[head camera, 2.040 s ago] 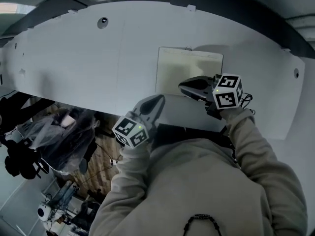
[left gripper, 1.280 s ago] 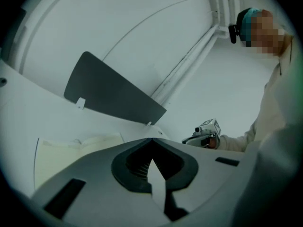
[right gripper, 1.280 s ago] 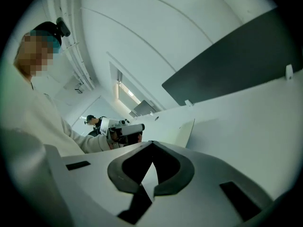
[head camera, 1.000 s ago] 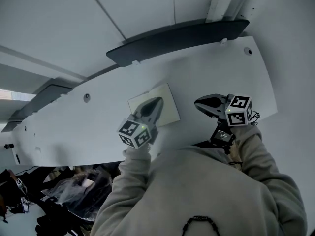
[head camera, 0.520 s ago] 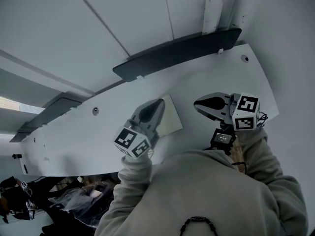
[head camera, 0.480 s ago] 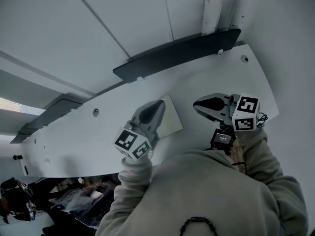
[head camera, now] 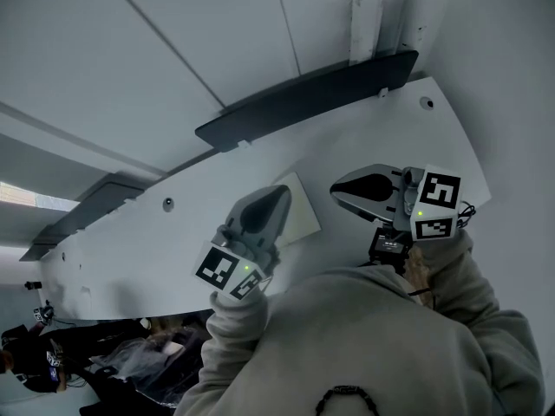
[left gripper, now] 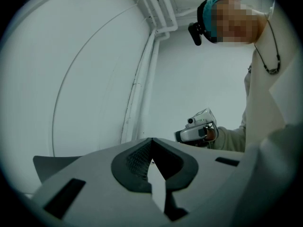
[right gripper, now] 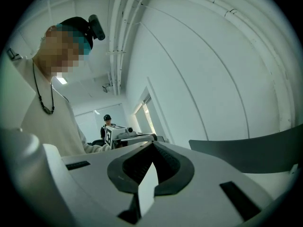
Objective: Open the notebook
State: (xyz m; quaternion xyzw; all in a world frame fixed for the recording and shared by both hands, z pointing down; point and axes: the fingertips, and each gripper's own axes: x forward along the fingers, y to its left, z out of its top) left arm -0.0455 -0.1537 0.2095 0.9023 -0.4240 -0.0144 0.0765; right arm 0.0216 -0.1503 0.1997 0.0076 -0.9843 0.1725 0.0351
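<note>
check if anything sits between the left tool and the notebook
Nothing visible does. The notebook lies by itself on the white table; in the head view the shut left tool overlaps its left part, with nothing else between.

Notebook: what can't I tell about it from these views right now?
- Head view: the left gripper covers the left part of the notebook. Whether it is open or closed is too small to tell.
- Left gripper view: the notebook is out of frame. Only the wall and the right gripper show.
- Right gripper view: the notebook is out of frame. The jaws point at the wall.
</note>
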